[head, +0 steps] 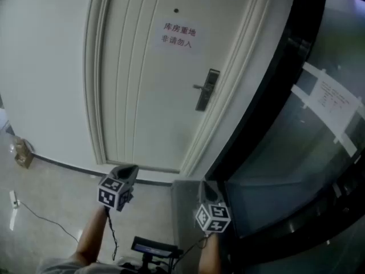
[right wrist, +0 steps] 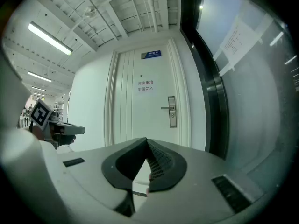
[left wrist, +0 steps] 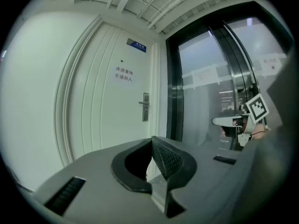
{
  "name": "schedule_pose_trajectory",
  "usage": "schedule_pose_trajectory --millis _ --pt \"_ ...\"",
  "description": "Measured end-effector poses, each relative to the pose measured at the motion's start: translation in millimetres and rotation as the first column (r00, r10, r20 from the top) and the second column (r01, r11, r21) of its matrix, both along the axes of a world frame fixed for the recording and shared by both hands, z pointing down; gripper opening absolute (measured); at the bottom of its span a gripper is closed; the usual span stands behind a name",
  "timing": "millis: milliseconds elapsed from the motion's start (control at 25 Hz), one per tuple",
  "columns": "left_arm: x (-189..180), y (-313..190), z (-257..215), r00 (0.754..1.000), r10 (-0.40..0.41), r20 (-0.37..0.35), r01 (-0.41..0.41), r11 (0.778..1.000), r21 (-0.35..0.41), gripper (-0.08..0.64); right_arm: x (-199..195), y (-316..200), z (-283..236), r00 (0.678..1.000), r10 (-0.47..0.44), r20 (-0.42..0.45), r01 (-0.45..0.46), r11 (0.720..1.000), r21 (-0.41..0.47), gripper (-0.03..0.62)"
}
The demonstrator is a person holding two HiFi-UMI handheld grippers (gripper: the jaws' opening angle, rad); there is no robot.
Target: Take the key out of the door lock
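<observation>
The white door [head: 142, 96] carries a metal lock plate with a lever handle [head: 206, 90], also seen in the left gripper view [left wrist: 145, 107] and the right gripper view [right wrist: 172, 111]. The key is too small to make out. My left gripper [head: 128, 170] is well short of the door, low and left of the lock. Its jaws meet at the tips with nothing between them [left wrist: 152, 140]. My right gripper [head: 206, 187] hangs lower right, equally far back, and is shut and empty [right wrist: 146, 140]. Both point roughly level at the door.
A paper sign [head: 179, 35] is stuck on the door above the lock. A dark-framed glass wall [head: 296, 153] with a taped sheet [head: 333, 101] runs along the right. A cardboard box [head: 23, 152] and a cable [head: 40, 213] lie on the floor at left.
</observation>
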State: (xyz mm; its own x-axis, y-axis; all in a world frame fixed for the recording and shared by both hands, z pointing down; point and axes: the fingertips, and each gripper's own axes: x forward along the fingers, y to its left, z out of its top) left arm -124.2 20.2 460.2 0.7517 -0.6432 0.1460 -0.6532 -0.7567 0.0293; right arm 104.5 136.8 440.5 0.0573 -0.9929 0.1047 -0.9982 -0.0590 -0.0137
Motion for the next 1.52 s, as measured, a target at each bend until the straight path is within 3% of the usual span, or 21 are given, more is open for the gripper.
schedule_pose_trajectory --millis 320,1200,1520 --pt "12.8 5.7 -7.2 1.000 0.004 -0.004 -0.004 1.000 0.007 0.008 16.0 5.2 -9.6 0.999 0.000 0.045 -0.001 1.000 0.030 0.011" --pt "82.5 50.0 4.2 1.000 -0.030 0.004 0.030 1.000 0.007 0.008 66.9 33.8 14.5 0.996 -0.082 0.040 0.082 0.997 0.005 0.011" --pt "96.9 41.4 1.8 0.999 -0.027 0.018 0.027 1.000 0.015 0.008 75.8 25.3 16.8 0.994 -0.093 0.050 0.092 0.996 0.013 0.011"
